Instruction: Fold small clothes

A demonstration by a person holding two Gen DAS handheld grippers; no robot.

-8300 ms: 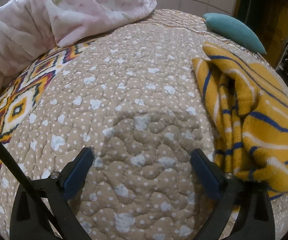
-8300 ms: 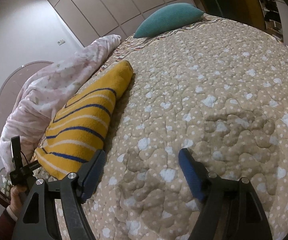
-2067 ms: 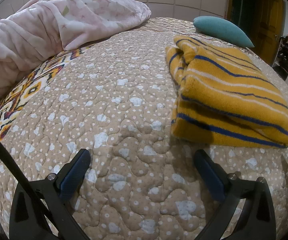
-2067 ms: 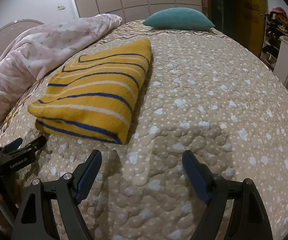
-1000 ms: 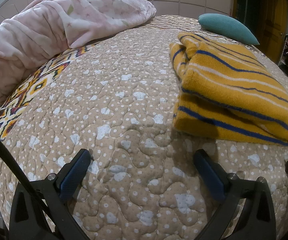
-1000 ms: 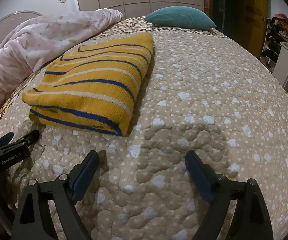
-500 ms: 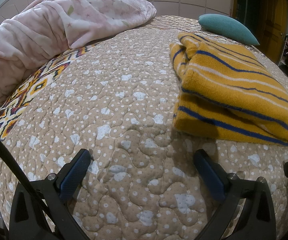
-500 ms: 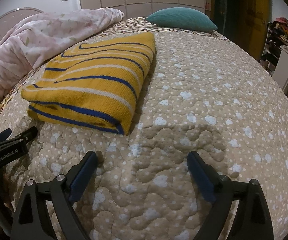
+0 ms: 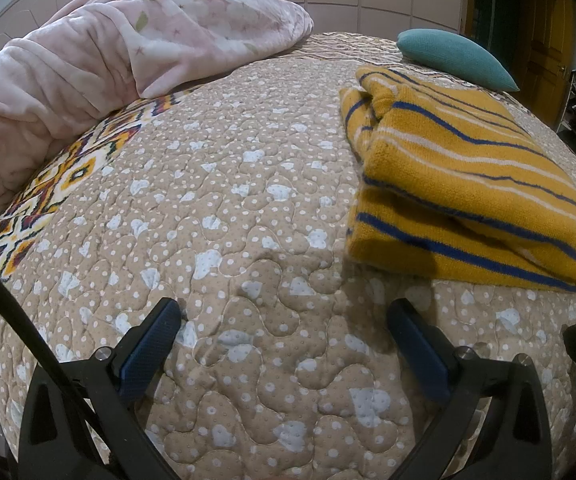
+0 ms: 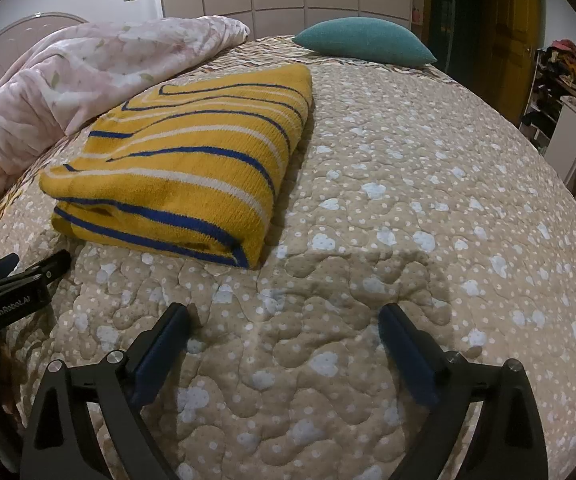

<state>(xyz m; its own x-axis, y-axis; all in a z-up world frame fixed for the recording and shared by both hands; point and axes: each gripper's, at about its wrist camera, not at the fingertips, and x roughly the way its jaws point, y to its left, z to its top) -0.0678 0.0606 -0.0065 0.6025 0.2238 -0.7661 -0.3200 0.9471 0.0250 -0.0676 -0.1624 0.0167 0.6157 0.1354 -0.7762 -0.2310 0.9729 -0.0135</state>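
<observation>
Bedspread point(image 9: 248, 200), beige quilt dotted white with pale blue patches, stretched over the whole bed, a band of bright diamond pattern point(image 9: 48, 192) running along its left edge. Heaped on that left edge and back toward the far left corner, a rumpled pink floral blanket point(image 9: 108, 52), its end spilling onto the quilt. Right of it, toward the middle of the bed and a little left of centre in the right wrist view, the folded yellow sweater point(image 10: 192, 160) with blue and white stripes, lying flat in a thick rectangle, folded edge toward the near edge of the bed, untouched by either tool. Behind it at the far edge, a teal pillow point(image 10: 363, 40), apart from the sweater. Beyond the right edge of the bed, a dark wooden door point(image 10: 507, 40) and cluttered shelves point(image 10: 567, 92). At the near edge, left gripper point(image 9: 284, 328) over bare quilt, jaws spread wide with nothing between them, the sweater just ahead and to its right. Further right, right gripper point(image 10: 284, 328) likewise over bare quilt, jaws opening and already wide, nothing between them, the sweater ahead and to its left. Nothing lying between either tool and the sweater; only open quilt.
</observation>
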